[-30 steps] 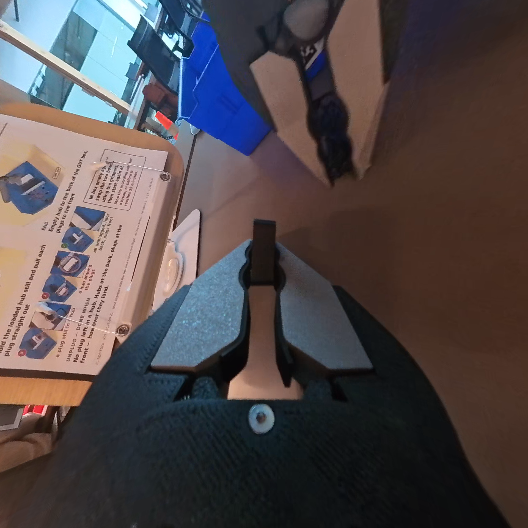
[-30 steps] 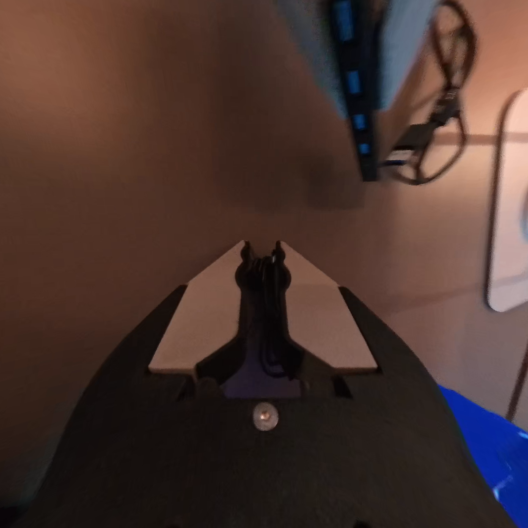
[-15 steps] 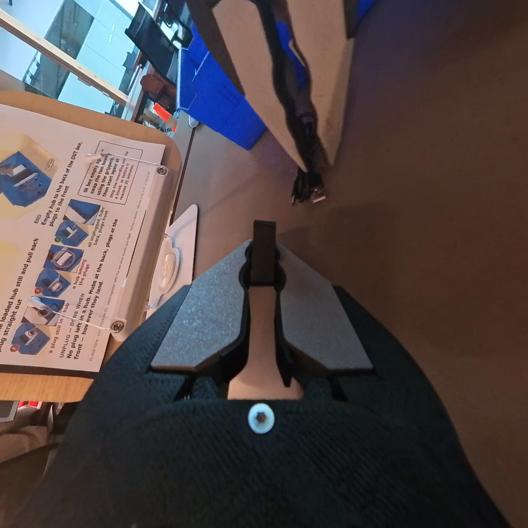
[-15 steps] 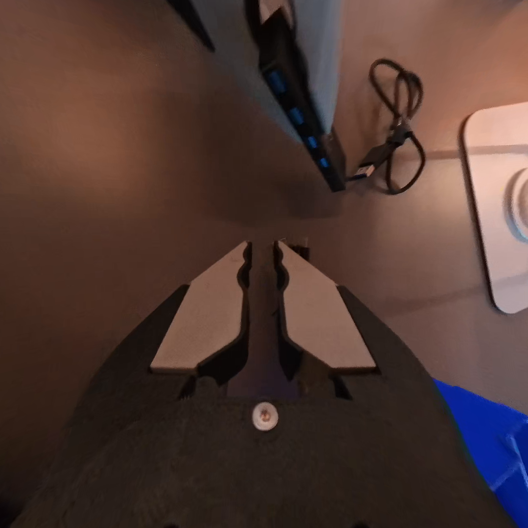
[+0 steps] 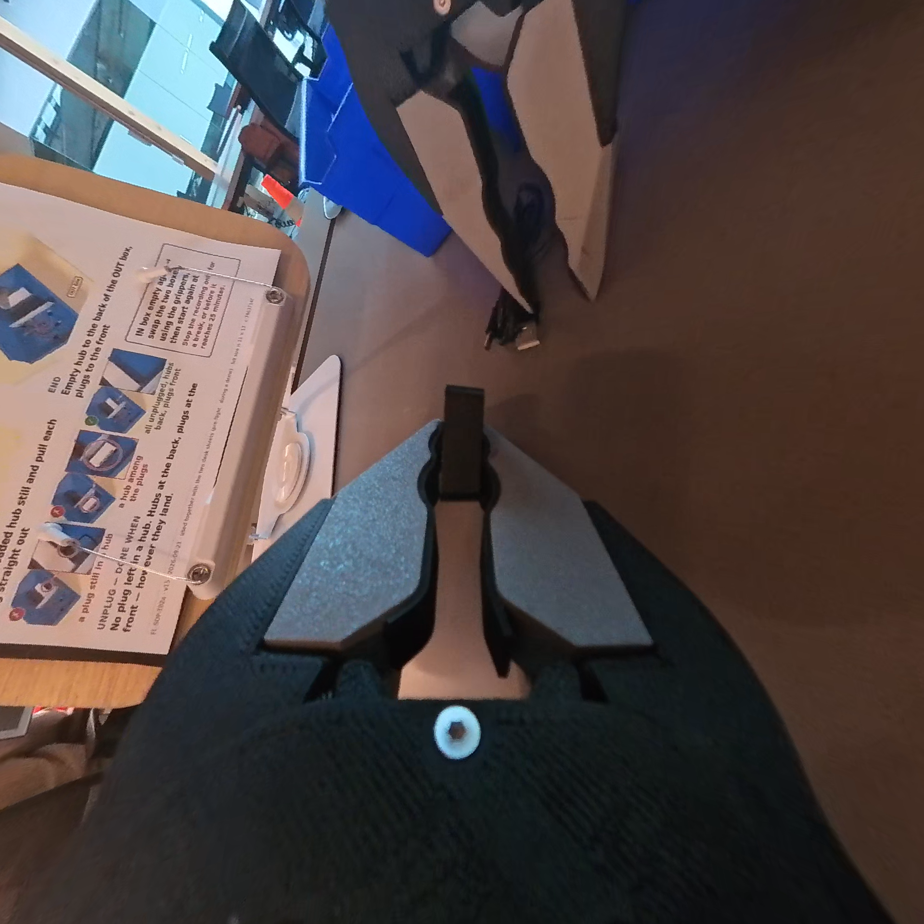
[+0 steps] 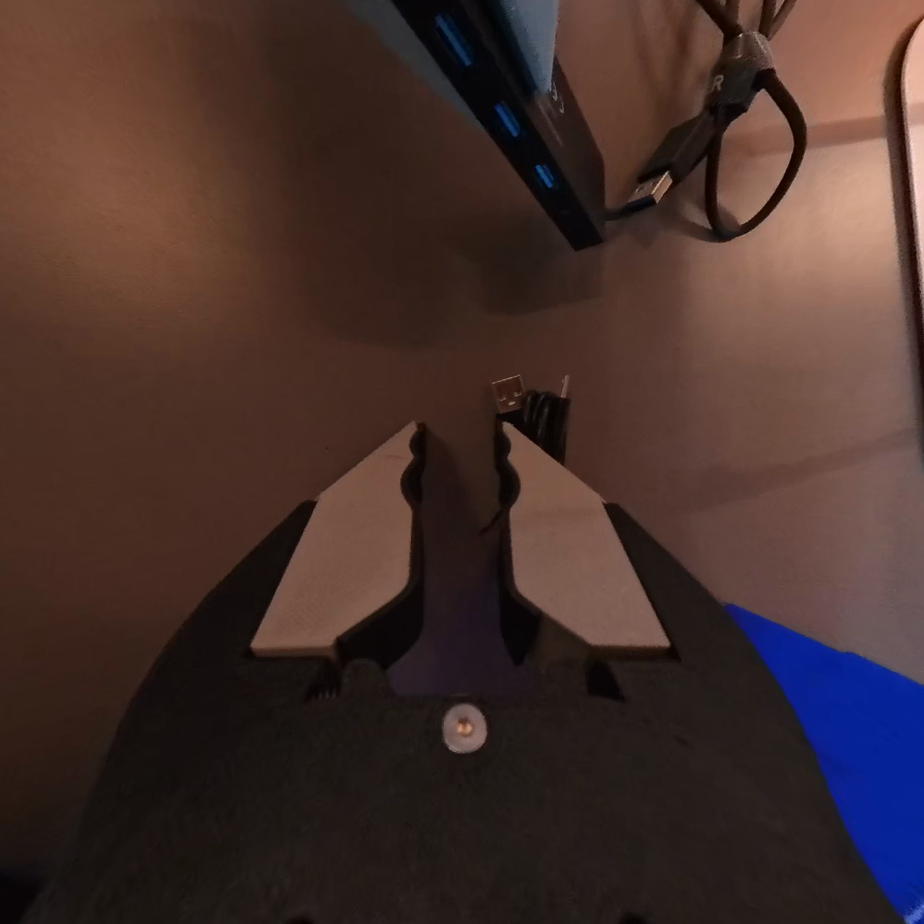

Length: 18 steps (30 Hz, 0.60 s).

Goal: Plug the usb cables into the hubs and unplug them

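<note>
Released since a moment ago, the bundled black USB cable (image 6: pixel 537 410) lies on the brown surface (image 6: pixel 250 250) beside the spread, empty right claw (image 6: pixel 460 432), unplugged, while the left claw (image 5: pixel 462 445) grips the slim black hub (image 5: pixel 463 440).

Parted jaws over brown table (image 6: pixel 200 250); bundled cable (image 6: pixel 542 412) apparently just beyond.

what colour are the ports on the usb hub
Blue, set in the black hub held by the left gripper; clearest in the right wrist view.

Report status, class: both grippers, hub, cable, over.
Left gripper shut on hub. Right gripper open, empty. Cable on table just beyond it, unplugged. Nothing in the way.
</note>
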Motion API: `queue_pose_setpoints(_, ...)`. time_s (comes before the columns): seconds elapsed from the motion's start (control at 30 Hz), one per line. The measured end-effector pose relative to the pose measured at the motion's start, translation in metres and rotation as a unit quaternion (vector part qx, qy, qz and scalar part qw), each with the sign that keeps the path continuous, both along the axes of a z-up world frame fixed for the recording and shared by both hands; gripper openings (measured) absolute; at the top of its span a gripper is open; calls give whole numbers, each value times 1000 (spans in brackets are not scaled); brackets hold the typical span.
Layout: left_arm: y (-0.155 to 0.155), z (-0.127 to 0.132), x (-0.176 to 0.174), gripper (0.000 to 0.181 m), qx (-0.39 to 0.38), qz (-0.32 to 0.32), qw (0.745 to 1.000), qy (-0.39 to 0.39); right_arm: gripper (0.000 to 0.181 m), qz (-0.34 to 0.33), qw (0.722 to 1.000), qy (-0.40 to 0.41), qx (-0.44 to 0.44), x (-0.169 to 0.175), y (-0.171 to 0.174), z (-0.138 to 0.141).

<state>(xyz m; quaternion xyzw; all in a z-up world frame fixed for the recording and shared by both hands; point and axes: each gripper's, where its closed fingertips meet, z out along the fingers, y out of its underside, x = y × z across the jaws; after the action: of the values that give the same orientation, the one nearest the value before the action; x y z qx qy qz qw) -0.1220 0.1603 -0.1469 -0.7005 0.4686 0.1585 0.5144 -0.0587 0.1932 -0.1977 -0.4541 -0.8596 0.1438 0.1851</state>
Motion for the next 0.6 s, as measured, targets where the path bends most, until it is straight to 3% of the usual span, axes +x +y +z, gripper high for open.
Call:
queue_pose_setpoints(0.03,0,0,0,9,0,0,1000,0,32,2,1000,1,0,-1,0,1)
queue_pose_setpoints(0.23,0,1,0,8,4,0,1000,4,35,7,998,68,-10,-10,-8,30)
queue_pose_setpoints(0.43,0,-1,0,8,7,-1,1000,20,41,-33,998,37,32,-6,13,17)
queue_pose_setpoints(0.6,1,-2,-1,9,8,1,1000,26,32,-52,996,7,69,0,28,5)
